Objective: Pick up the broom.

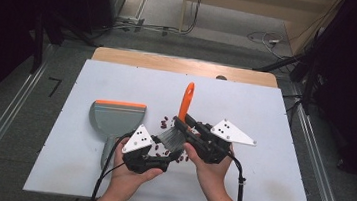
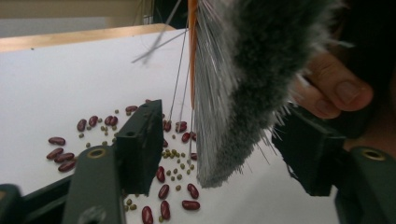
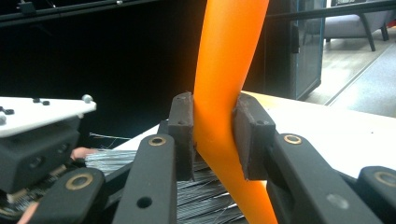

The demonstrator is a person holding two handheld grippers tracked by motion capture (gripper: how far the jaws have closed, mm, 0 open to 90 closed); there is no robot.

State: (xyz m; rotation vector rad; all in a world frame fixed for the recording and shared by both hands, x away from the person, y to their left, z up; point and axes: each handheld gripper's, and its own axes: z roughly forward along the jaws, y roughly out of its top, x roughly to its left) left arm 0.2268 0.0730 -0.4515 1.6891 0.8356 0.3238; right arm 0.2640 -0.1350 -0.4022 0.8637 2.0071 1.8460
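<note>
A hand brush with an orange handle (image 1: 186,101) and grey bristles (image 1: 172,136) is held over the white board, bristles toward the person. My right gripper (image 3: 215,135) is shut on the orange handle (image 3: 224,70), both pads pressed against it. My left gripper (image 2: 222,144) stands open, its jaws on either side of the hanging bristles (image 2: 243,93) without squeezing them. Red beans (image 2: 163,191) and small green ones lie scattered on the board under the brush. In the high view the left gripper (image 1: 169,156) sits just below the bristles and the right gripper (image 1: 186,124) beside them.
A grey dustpan (image 1: 115,119) with an orange lip lies flat left of the brush, handle toward the person. The white board (image 1: 265,114) rests on a wooden table. Fingers of the person's right hand (image 2: 336,88) are close behind the bristles. More beans (image 1: 166,124) lie near the pan.
</note>
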